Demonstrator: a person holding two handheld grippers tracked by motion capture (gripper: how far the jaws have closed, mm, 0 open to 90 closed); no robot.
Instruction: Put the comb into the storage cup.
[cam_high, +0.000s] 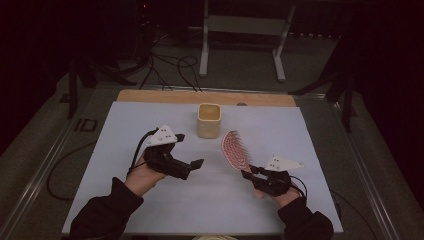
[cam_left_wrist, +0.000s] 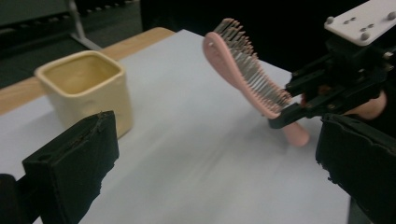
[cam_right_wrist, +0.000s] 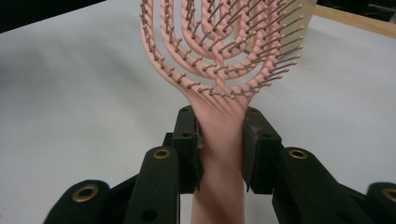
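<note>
right gripper: jaws clamped on the handle of the pink hairbrush, nearest the person, right of the cup.
hairbrush: lifted off the counter, long axis runs from the jaws up and away toward the cup, head tilted, bristles facing the left gripper.
left gripper: jaws wide apart, nothing between them, left of the brush, pointing at it.
cup: cream, upright, farthest back, just beyond the brush head; right hand is nearer to it by way of the brush.

A cream square cup stands upright on the white table, probably empty.
</note>
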